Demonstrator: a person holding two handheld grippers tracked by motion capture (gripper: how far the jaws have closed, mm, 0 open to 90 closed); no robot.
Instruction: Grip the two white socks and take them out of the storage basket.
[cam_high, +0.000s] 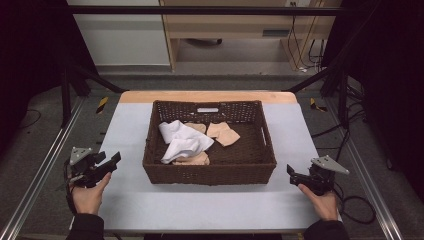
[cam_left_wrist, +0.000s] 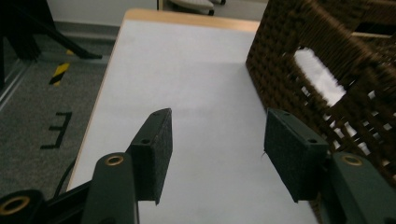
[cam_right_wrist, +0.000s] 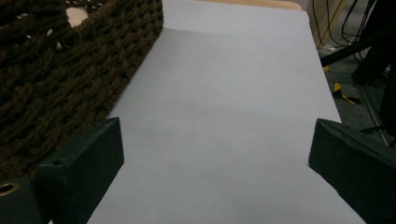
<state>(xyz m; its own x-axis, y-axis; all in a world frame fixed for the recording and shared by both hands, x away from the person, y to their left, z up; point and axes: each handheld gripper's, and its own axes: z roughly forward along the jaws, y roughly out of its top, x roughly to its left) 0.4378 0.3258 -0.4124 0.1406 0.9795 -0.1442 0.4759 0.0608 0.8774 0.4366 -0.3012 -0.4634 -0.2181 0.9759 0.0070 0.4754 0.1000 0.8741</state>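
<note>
From the high view, a dark brown wicker basket (cam_high: 210, 172) stands on the middle of a pale grey table (cam_high: 210, 205). Inside it, toward its left half, lies a crumpled white cloth (cam_high: 181, 141), with a few tan cloth pieces (cam_high: 223, 133) beside and partly under it. The left gripper (cam_high: 111, 161) is held in the person's left hand (cam_high: 89, 196) near the table's left edge, just left of the basket and apart from it. The right gripper (cam_high: 291, 172) sits in the right hand (cam_high: 322, 202) at the table's right edge, pointing toward the basket's right wall without touching it. At this distance the gap between its jaws is hard to judge.

In the left gripper view, the left gripper (cam_left_wrist: 217, 156) has its two padded jaws spread wide with nothing between them, only bare table (cam_left_wrist: 187, 74) beyond. The basket (cam_left_wrist: 299, 32) rises close on the right, and a bit of white cloth (cam_left_wrist: 322, 79) shows through a gap in its weave.

In the right gripper view, the right gripper (cam_right_wrist: 215, 151) has its jaws very wide apart and empty, over bare table (cam_right_wrist: 224, 93). The basket wall (cam_right_wrist: 70, 60) stands just beside the left jaw.
</note>
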